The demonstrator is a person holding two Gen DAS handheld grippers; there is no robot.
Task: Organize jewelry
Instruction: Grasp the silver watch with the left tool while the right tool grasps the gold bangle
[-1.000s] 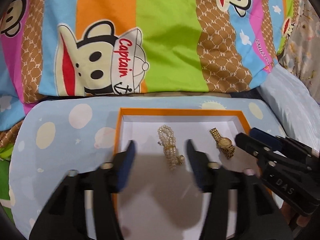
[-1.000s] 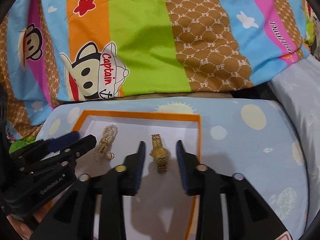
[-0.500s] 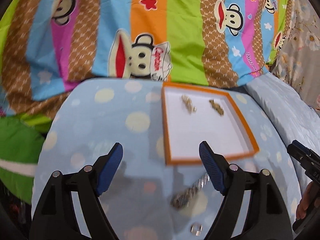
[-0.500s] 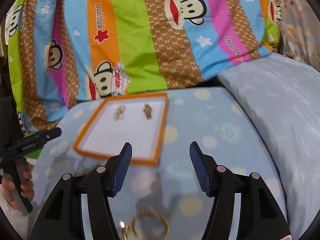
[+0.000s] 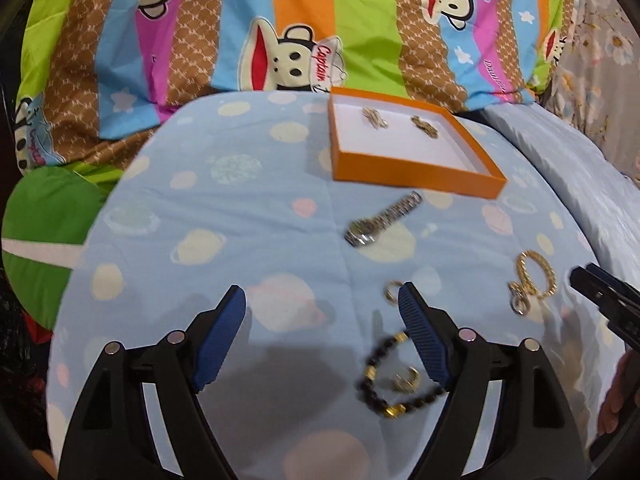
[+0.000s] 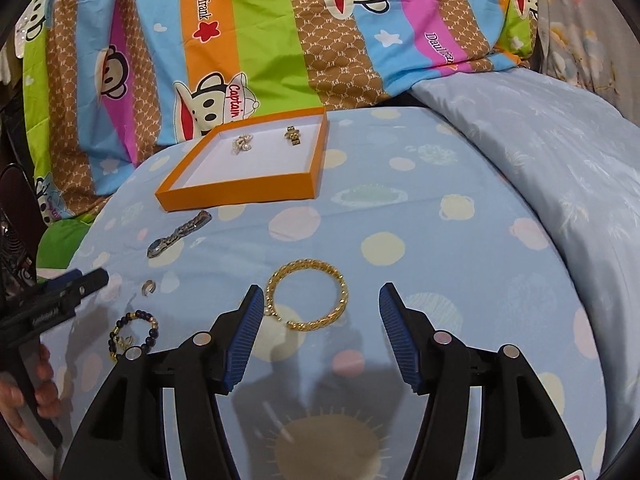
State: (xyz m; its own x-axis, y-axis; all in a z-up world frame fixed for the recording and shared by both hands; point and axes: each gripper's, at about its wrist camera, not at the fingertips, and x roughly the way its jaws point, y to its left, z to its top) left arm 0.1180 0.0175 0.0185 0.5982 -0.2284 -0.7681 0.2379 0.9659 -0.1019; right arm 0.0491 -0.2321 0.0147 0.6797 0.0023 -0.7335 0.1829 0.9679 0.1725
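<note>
The gold chain bracelet (image 6: 307, 295) is lying flat on the bed, just ahead of the right gripper (image 6: 322, 332) and between the lines of its two blue-padded jaws, which are standing wide apart and holding nothing. In the left wrist view the same bracelet (image 5: 534, 278) is sitting off to the right. The left gripper (image 5: 322, 338) is hovering with its jaws spread wide and empty too; a black beaded bracelet (image 5: 394, 376) is lying just beside its right jaw, partly hidden by it, with a small gold ring (image 5: 407, 378) inside its loop and another small ring (image 5: 392, 291) near the jaw's tip. Farther out, a silver wristwatch (image 5: 382, 219) is lying stretched on the cover, just in front of the orange tray (image 5: 416, 170). Inside the tray, at its far end, a pearl bracelet (image 5: 375, 118) and a gold watch (image 5: 425, 127) are resting apart from each other on the white floor. Everything is sitting on a light-blue bedcover (image 6: 400, 216) printed with pale dots and planets, and a striped cartoon-monkey quilt (image 6: 260, 40) is rising behind it.
</note>
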